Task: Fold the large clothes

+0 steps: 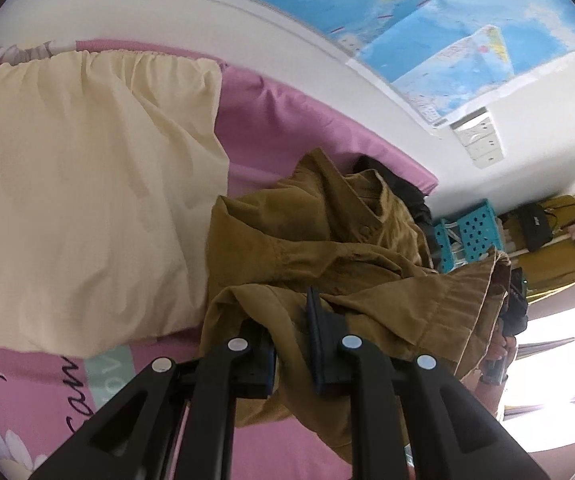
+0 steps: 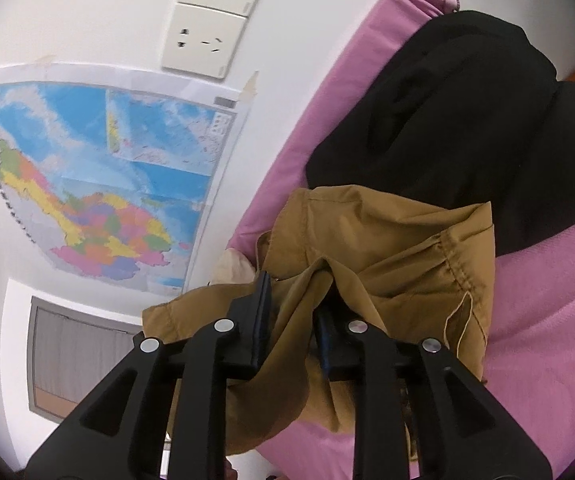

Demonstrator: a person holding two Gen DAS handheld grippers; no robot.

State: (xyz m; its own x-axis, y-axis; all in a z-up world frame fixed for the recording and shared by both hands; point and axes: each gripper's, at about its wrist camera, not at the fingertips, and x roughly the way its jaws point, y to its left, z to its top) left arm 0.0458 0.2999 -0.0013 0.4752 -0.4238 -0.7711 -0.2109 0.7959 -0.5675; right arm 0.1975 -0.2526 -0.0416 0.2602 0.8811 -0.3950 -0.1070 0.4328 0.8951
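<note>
A brown, mustard-coloured garment [image 1: 327,240] lies crumpled on the pink bed sheet [image 1: 287,120]. My left gripper [image 1: 293,320] points down at its near edge and is shut on a fold of the cloth, which hangs from the jaws. In the right wrist view the same garment [image 2: 387,240] bunches in front of my right gripper [image 2: 293,304]. A thick fold runs between its fingers, with a dark gap beside the right pad, so the cloth sits loose there. At the garment's right edge in the left wrist view, a person's hand [image 1: 499,350] holds a dark tool.
A cream pillow [image 1: 87,180] fills the bed's left side. A black garment [image 2: 467,120] lies on the pink sheet [image 2: 547,320] just beyond the brown one. The white wall carries a map [image 2: 107,180] and sockets [image 2: 207,40]. A turquoise basket [image 1: 475,232] stands past the bed's end.
</note>
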